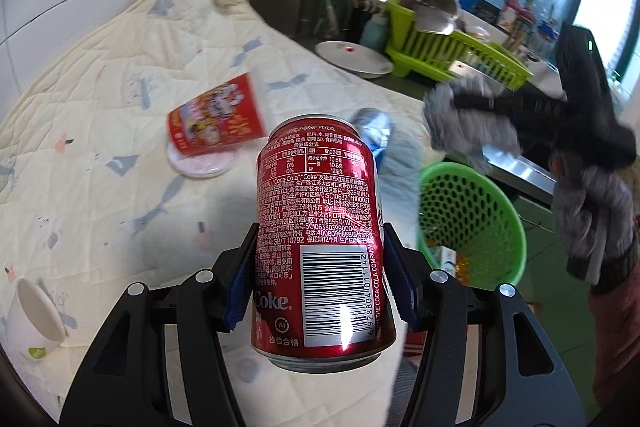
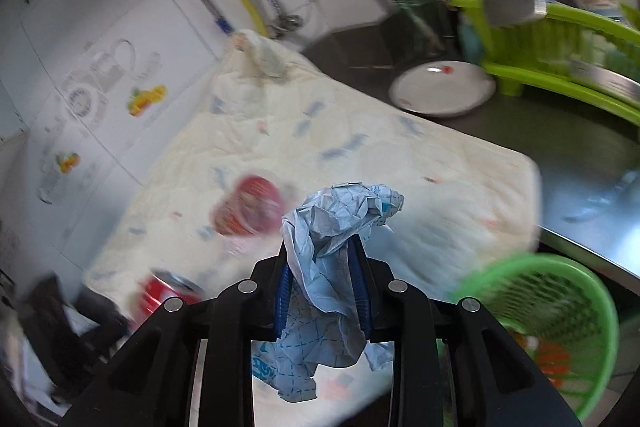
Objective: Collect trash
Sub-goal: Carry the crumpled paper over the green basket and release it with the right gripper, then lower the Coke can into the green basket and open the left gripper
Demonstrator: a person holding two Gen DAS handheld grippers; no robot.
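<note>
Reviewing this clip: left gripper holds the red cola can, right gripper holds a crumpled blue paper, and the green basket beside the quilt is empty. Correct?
One thing is off: the green basket is not empty. The left wrist view shows packaging lying in its bottom. The rest holds: the left gripper clamps the cola can, and the right gripper grips the crumpled blue paper.

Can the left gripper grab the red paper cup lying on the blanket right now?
Probably not. The left gripper has its jaws shut on a red Coca-Cola can, so there is no room for the tipped-over red paper cup. The cup itself lies uncovered on the cream quilted blanket.
</note>
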